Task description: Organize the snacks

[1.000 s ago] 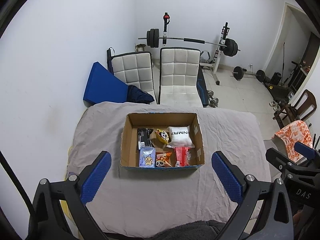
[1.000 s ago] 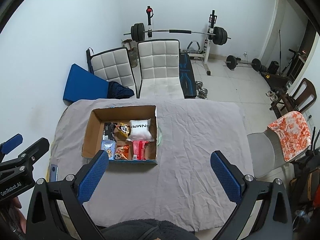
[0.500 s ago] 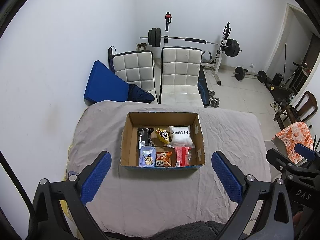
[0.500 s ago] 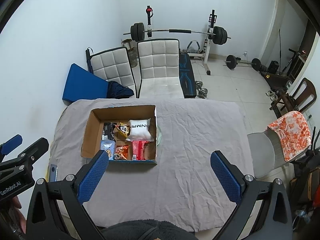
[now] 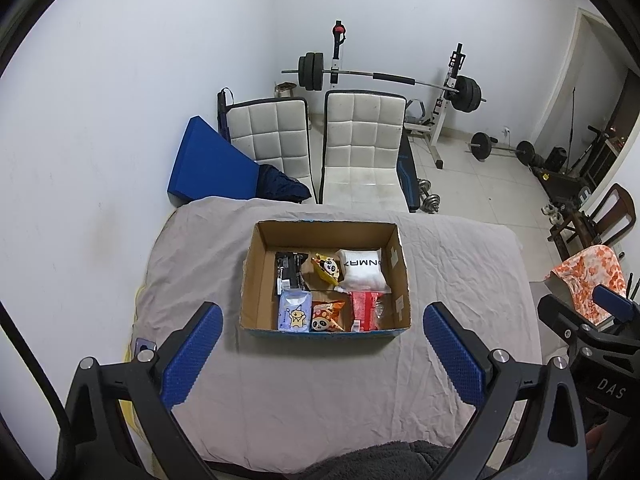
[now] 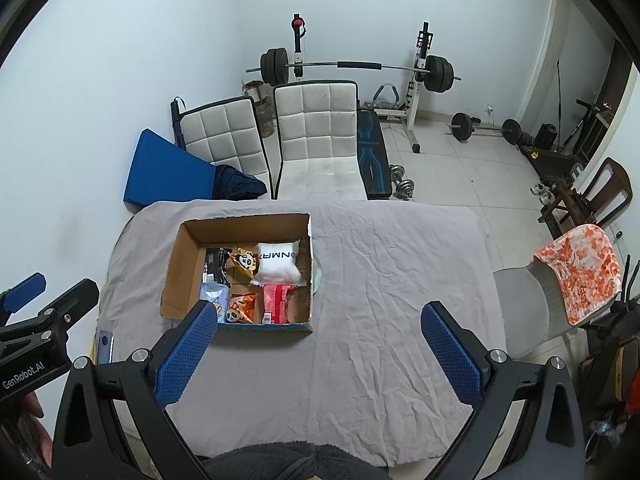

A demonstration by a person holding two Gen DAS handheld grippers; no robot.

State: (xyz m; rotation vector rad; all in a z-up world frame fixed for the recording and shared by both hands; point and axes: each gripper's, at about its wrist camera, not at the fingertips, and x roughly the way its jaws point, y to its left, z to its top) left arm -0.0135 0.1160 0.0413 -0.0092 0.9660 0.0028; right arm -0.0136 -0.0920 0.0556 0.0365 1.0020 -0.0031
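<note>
The open brown cardboard box point(image 5: 325, 276) of snack packets sits on the grey-clothed desk point(image 5: 320, 380). The left gripper point(image 5: 322, 354) and right gripper point(image 6: 318, 354) hover above, both spread wide and empty.

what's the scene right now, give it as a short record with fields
surface: table under a grey cloth
container: open cardboard box on the cloth
contents: white bag, black packet, yellow panda packet, light blue packet, orange panda packet, red packet
left gripper: open, empty, above the cloth, nearer than the box
right gripper: open, empty
behind table: two white chairs, barbell rack
</note>
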